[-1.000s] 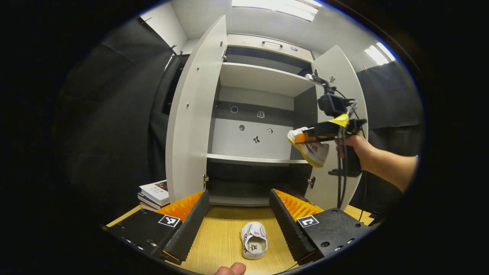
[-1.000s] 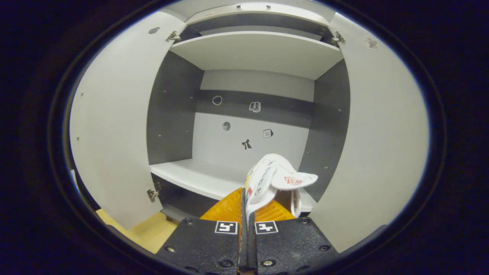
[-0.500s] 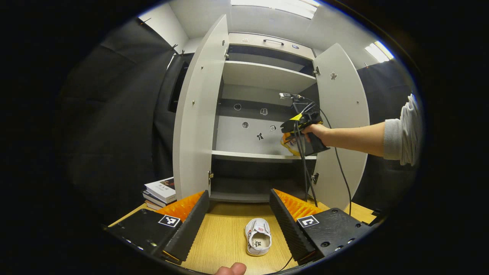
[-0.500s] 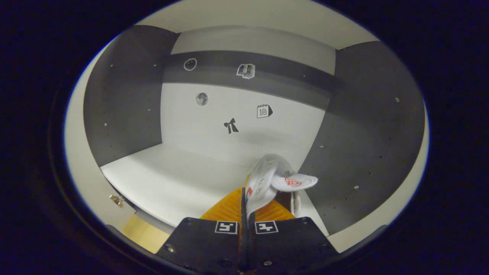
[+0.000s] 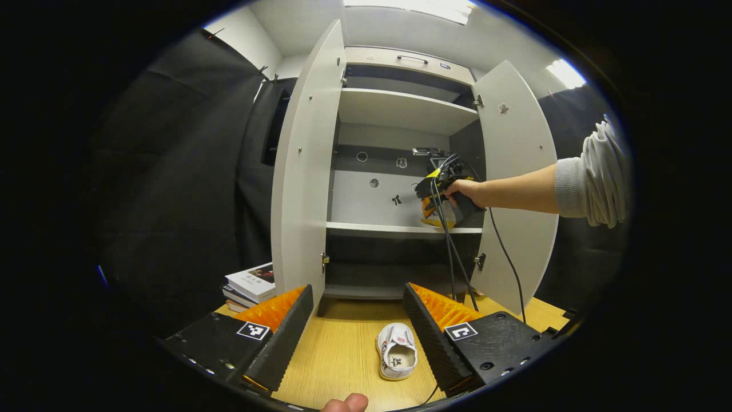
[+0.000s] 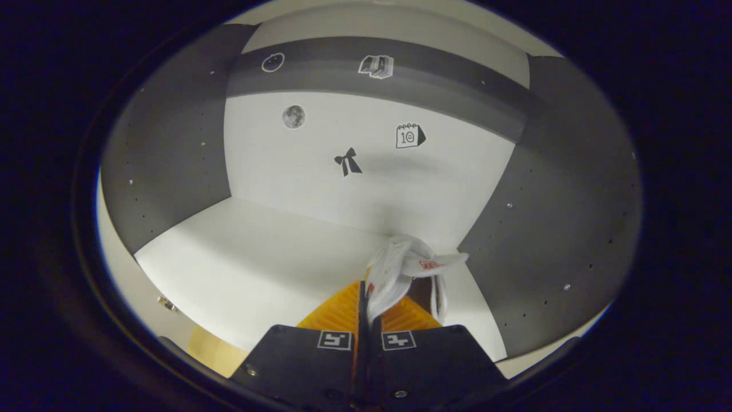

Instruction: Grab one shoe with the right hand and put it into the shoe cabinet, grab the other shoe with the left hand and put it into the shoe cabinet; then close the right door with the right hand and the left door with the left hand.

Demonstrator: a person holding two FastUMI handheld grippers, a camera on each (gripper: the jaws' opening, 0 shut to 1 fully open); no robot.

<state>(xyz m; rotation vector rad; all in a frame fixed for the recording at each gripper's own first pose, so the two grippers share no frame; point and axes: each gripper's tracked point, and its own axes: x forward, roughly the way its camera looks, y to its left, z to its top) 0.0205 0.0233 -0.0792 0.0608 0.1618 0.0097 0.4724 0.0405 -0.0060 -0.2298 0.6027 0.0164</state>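
Observation:
My right gripper (image 6: 366, 297) is shut on a white shoe (image 6: 400, 272), pinching its side wall, and holds it inside the cabinet just above the white middle shelf (image 6: 257, 269) near the right wall. In the left gripper view the right gripper (image 5: 443, 197) sits inside the shoe cabinet (image 5: 400, 109) over that shelf, held by a hand with a grey sleeve. The other white shoe (image 5: 397, 357) lies on the wooden table (image 5: 337, 355), opening up, between the open fingers of my left gripper (image 5: 357, 332). Both cabinet doors, left door (image 5: 303, 171) and right door (image 5: 517, 183), stand open.
A stack of books (image 5: 249, 286) lies on the table left of the cabinet. Cables (image 5: 457, 257) hang from the right gripper down past the lower shelf. A fingertip (image 5: 346, 403) shows at the bottom edge. Small stickers (image 6: 347, 162) mark the cabinet's back wall.
The right gripper has carried its shoe from in front of the cabinet deep into the middle compartment and lowered it toward the shelf. The left gripper has drifted slightly; the table shoe lies as before.

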